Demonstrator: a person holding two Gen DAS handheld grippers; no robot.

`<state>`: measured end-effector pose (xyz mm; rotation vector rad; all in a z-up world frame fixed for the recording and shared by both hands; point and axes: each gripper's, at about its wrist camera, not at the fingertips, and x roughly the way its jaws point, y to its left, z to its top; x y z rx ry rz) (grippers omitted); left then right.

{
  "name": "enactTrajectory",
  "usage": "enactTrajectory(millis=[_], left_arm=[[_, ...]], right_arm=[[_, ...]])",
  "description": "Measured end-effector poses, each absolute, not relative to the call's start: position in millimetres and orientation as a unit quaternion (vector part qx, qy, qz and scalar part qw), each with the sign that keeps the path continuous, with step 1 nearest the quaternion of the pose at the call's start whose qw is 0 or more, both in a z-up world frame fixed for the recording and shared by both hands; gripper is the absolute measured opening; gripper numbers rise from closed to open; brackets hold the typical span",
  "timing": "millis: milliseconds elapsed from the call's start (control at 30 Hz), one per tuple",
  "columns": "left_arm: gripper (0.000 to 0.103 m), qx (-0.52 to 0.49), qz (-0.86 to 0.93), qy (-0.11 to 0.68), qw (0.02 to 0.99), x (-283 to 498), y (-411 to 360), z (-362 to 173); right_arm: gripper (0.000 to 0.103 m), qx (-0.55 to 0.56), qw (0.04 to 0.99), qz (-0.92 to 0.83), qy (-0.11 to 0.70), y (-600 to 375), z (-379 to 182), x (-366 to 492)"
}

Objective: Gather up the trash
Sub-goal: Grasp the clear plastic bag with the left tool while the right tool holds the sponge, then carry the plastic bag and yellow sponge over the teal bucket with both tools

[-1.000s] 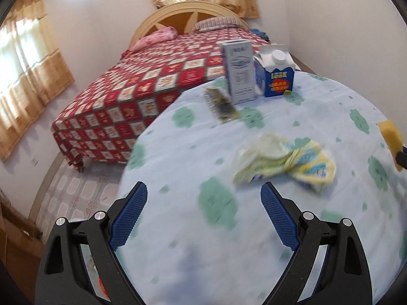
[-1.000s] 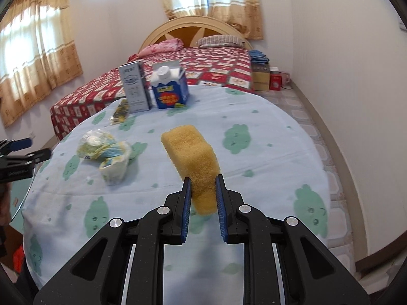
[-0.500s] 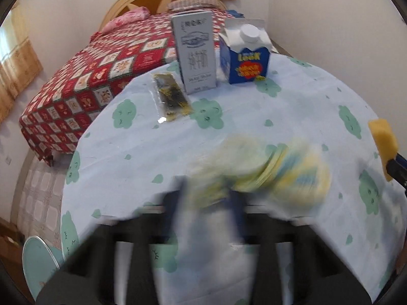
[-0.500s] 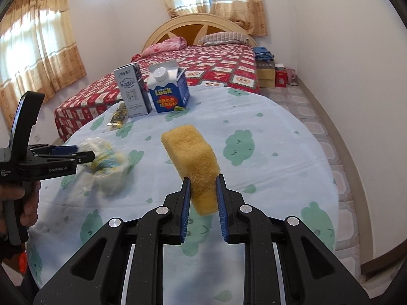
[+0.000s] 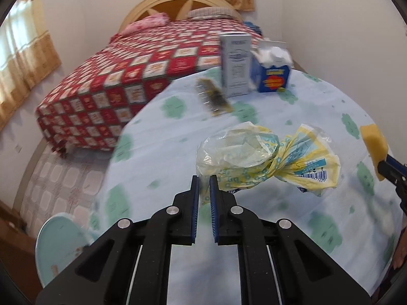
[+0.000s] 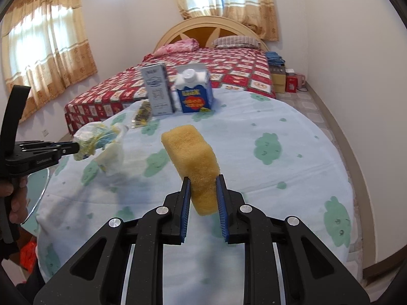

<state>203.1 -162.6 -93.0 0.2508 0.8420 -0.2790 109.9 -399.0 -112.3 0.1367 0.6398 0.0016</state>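
While my left tool [image 5: 204, 181] pinches the near corner of the crumpled plastic bag [image 5: 267, 157], the rest of the bag trails away from the tips, forward and to the right. Its long axis runs from the puffed clear part at my fingers across a twisted waist to the yellow and blue printed end with the barcode. The jaws are drawn nearly together, with only the thin film between the blue pads. In the right wrist view the bag [image 6: 101, 145] seems to hang off that tool's tip, partly lifted from the round surface [image 6: 292, 157], though I cannot tell whether its far end is touching the cloth or not. Any carry-off has to go back toward me and to the left, since the bag lies on the left edge of the surface, on my left hand's side and well apart from my right.

Beyond it, a flat dark snack wrapper [image 5: 213, 96] lies on the cloth, then a tall grey carton [image 5: 235, 63] and a blue milk carton [image 5: 273, 71] stand just beside each other near the far rim. I judge these to be the next trash, all nearer my left hand's reach than my right's.

My right tool [image 6: 202, 181] is occupied: its jaws are closed partway on a yellow sponge [image 6: 190, 150], gripping its lower end so the block juts up and forward above the middle of the surface.
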Motion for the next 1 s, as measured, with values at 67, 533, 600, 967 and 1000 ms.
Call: enactTrajectory(millis=[67, 533, 600, 967, 1000], left_arm=[[0.009, 0.117, -0.120, 0.405, 0.899, 194.8, -142.6, -91.8], [0.009, 0.087, -0.081, 0.384, 0.916, 151.7, -68.6, -79.8], [0.009, 0.086, -0.081, 0.381, 0.917, 147.7, -65.7, -77.9], [0.009, 0.080, -0.060, 0.365, 0.926, 129.4, -40.3, -68.0], [0.009, 0.080, -0.059, 0.364, 0.926, 128.6, -38.8, -67.5]], right_arm=[[0.021, 0.060, 0.947, 0.010, 0.316, -385.1, -112.3, 112.8], [0.021, 0.027, 0.947, 0.032, 0.318, -326.6, -108.3, 125.8], [0.021, 0.024, 0.948, 0.034, 0.316, -322.5, -106.8, 125.5], [0.021, 0.002, 0.950, 0.058, 0.306, -285.0, -97.1, 124.6], [0.021, 0.001, 0.950, 0.060, 0.306, -282.7, -97.0, 124.6]])
